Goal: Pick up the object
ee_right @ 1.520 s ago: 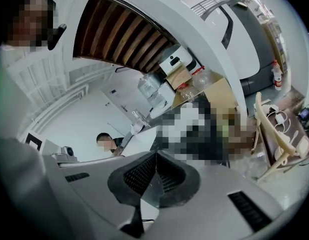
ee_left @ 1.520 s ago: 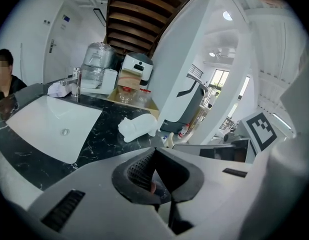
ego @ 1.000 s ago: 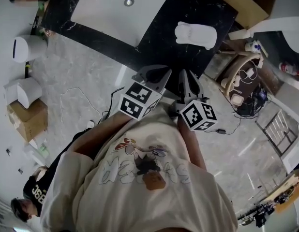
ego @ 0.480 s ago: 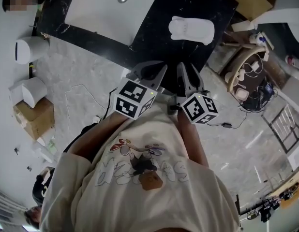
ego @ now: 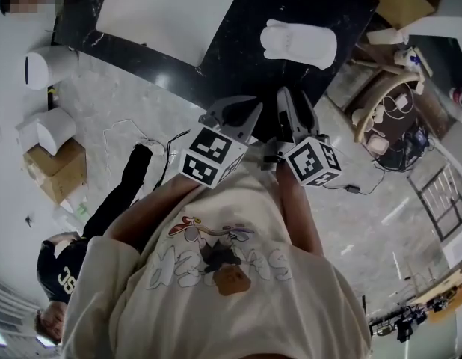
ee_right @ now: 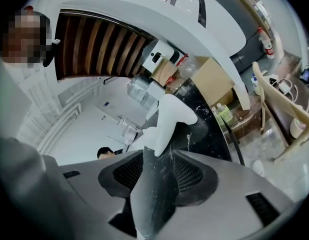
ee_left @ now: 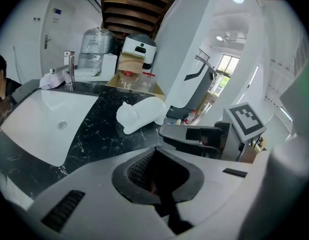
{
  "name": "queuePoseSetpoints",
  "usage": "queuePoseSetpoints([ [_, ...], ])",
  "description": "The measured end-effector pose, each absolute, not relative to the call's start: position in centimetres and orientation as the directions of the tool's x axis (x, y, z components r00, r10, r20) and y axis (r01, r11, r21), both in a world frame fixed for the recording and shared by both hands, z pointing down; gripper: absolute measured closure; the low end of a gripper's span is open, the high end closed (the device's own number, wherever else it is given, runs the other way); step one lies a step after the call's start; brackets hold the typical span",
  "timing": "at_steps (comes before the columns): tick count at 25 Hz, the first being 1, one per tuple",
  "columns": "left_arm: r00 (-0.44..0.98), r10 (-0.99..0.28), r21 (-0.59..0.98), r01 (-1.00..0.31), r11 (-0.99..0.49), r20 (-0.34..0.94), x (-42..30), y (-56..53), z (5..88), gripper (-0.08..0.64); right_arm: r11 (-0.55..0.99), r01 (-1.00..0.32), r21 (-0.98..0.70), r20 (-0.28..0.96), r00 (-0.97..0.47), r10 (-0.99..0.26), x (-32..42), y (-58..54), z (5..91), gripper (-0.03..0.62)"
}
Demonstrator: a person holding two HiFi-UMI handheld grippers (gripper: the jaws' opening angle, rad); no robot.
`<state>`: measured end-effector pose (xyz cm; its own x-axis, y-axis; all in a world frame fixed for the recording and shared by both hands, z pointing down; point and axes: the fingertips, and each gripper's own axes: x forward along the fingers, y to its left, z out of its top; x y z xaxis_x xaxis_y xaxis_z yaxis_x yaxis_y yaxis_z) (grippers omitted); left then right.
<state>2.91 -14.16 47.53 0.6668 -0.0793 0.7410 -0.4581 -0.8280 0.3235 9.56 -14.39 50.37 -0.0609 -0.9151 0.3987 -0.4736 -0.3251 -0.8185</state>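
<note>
A white, paw-shaped object [ego: 298,43] lies on its side on the black marble counter [ego: 246,51], to the right of the sink. It also shows in the left gripper view [ee_left: 142,115]. Both grippers hover at the counter's front edge, short of the object. My left gripper [ego: 235,105] [ee_left: 162,176] is shut with nothing in it. My right gripper [ego: 294,97] [ee_right: 157,164] has just been opening and now stands open. Through its gap I see the counter and the white object [ee_right: 169,121] beyond; nothing is between the pads.
A white sink [ego: 171,13] with a faucet [ee_left: 69,74] takes up the counter's left part. Boxes and bottles [ee_left: 137,76] stand at the counter's back. A crouching person [ego: 66,268], a cardboard box [ego: 55,170] and cables lie left on the floor. A wooden chair [ego: 377,118] stands to the right.
The right gripper's fingers were together and now stand apart. Both grippers sit a little closer to the counter. The person at lower left has reached an arm toward the floor cables.
</note>
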Motion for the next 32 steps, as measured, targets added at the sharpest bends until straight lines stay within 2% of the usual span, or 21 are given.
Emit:
queuePoseSetpoints([
  [12,0.637,-0.088,0.313,-0.489,-0.815,0.765,3.4,-15.1,49.3,0.546,-0.337,-0.395,-0.855,0.393,-0.069,-0.917,10.6,-16.4,51.8,0.365],
  [26,0.630,-0.116,0.326,-0.541,-0.775,0.768,3.8,-16.5,49.7,0.546,-0.412,-0.240,-0.879,0.434,-0.045,-0.900,12.8,-18.8,52.8,0.362],
  [32,0.626,-0.126,0.333,-0.562,-0.757,0.770,4.1,-17.2,50.0,0.546,-0.412,-0.228,-0.882,0.435,-0.062,-0.898,12.8,-19.8,53.0,0.362],
])
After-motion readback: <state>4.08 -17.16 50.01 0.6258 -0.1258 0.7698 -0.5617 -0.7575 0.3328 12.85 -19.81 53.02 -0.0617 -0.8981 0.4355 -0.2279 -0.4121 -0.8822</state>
